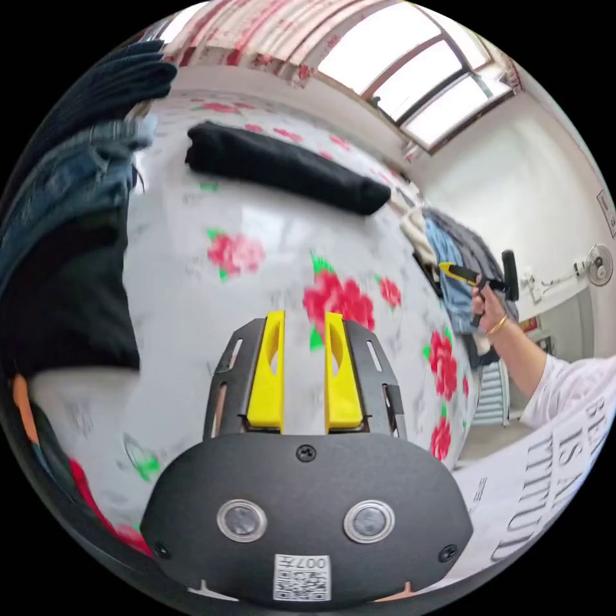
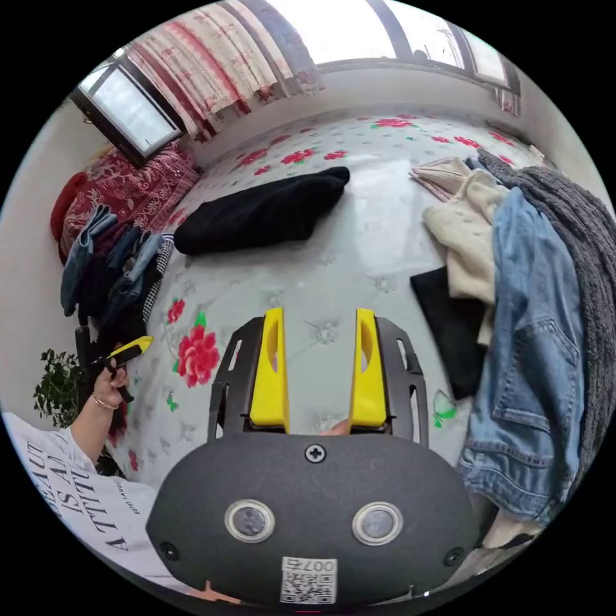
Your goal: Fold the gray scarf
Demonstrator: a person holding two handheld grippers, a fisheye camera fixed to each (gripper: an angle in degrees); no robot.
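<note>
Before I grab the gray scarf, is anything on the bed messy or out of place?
Yes. The pile on the bed's edge is jumbled: a denim jacket draped over a cream sweater and a gray knit. The folded black garment lies neat.

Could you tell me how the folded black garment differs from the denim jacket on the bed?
The black garment is folded into a neat bundle lying alone; the denim jacket is unfolded, draped on a pile of clothes. One is plain black, the other faded blue. Both rest on the floral bedcover.

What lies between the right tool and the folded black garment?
In the right gripper view, bare floral sheet separates the right tool from the folded black garment.
</note>
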